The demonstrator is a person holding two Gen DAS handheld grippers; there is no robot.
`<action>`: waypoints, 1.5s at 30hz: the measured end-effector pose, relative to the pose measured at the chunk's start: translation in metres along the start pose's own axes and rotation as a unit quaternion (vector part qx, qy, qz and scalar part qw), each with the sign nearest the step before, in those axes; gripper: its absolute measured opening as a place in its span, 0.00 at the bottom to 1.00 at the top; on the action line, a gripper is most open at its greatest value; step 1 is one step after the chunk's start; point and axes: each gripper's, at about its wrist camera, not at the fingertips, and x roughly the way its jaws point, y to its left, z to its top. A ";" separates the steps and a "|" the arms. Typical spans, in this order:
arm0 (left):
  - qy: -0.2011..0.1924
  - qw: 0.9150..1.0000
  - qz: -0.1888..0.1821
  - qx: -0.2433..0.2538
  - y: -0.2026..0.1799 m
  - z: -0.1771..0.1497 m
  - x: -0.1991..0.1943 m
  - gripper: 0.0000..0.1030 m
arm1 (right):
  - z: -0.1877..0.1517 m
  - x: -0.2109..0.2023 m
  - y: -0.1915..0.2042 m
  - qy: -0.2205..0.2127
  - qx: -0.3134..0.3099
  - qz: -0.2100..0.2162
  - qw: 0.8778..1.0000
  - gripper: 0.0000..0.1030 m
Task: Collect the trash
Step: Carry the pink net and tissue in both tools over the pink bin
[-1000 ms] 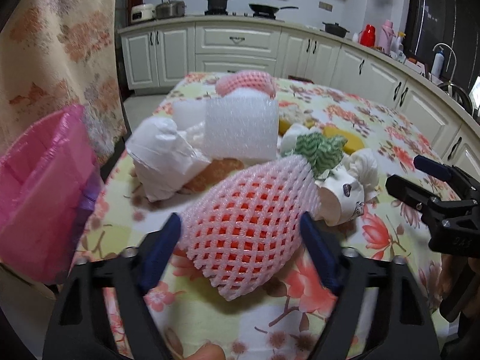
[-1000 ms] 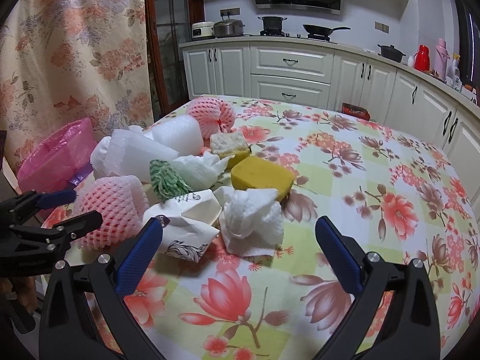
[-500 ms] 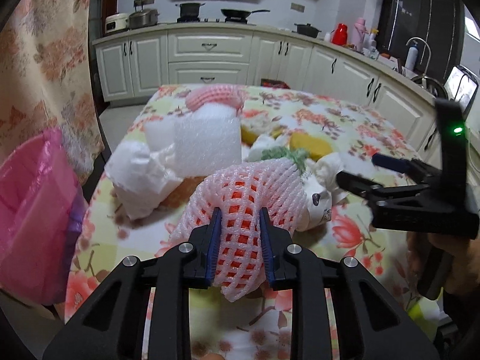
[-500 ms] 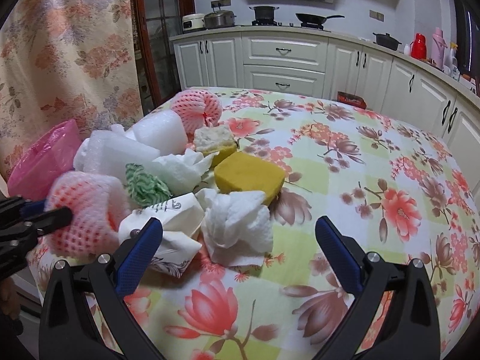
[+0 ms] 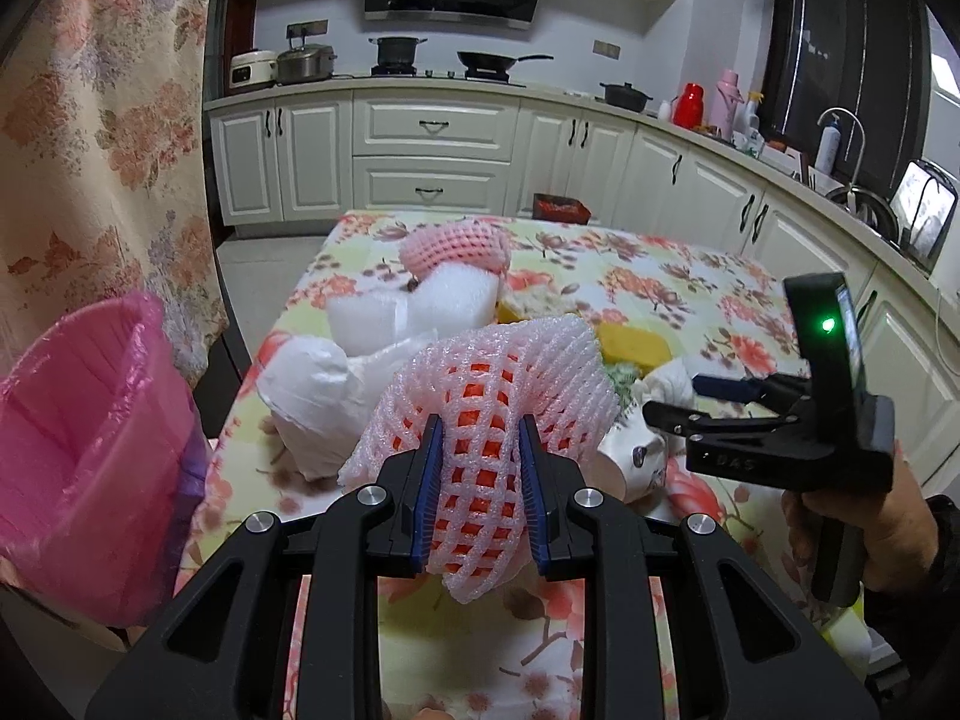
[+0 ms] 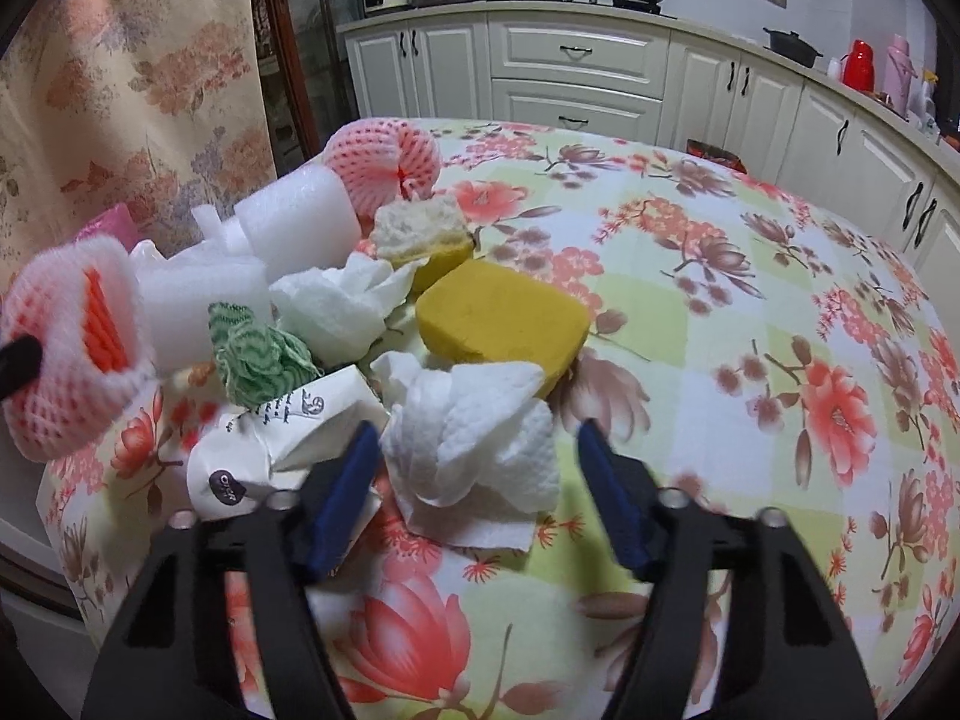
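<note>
With the pink foam fruit net (image 5: 498,414) pinched in the left claw (image 5: 480,483), it should be carried over the pink-lined bin (image 5: 90,450) before release, while the right claw (image 6: 480,480) is kept spread around the crumpled paper towel (image 6: 480,438).

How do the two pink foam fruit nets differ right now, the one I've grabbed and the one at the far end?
The near foam net is pinched in the left hand-held gripper and squashed flat there; the far foam net lies free on the table behind the white foam blocks, rounded. The near net's mesh is stretched open, showing orange inside; the far one's looks tighter. Both are pink mesh sleeves.
</note>
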 end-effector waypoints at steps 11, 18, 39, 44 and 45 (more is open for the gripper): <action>-0.024 1.000 0.010 -0.012 0.009 0.008 -0.012 0.22 | 0.003 -0.013 0.005 -0.010 -0.011 0.007 1.000 0.26; -0.044 0.998 0.027 -0.027 0.021 0.012 -0.024 0.22 | 0.012 -0.037 0.005 -0.036 -0.007 0.006 0.999 0.26; -0.125 0.971 0.170 -0.109 0.136 0.018 -0.106 0.22 | 0.077 -0.072 0.088 -0.101 -0.069 0.061 0.991 0.26; -0.133 0.964 0.194 -0.126 0.160 0.013 -0.119 0.23 | 0.094 -0.070 0.129 -0.107 -0.095 0.090 0.986 0.26; -0.135 0.962 0.198 -0.128 0.165 0.011 -0.121 0.23 | 0.098 -0.070 0.140 -0.109 -0.101 0.097 0.984 0.26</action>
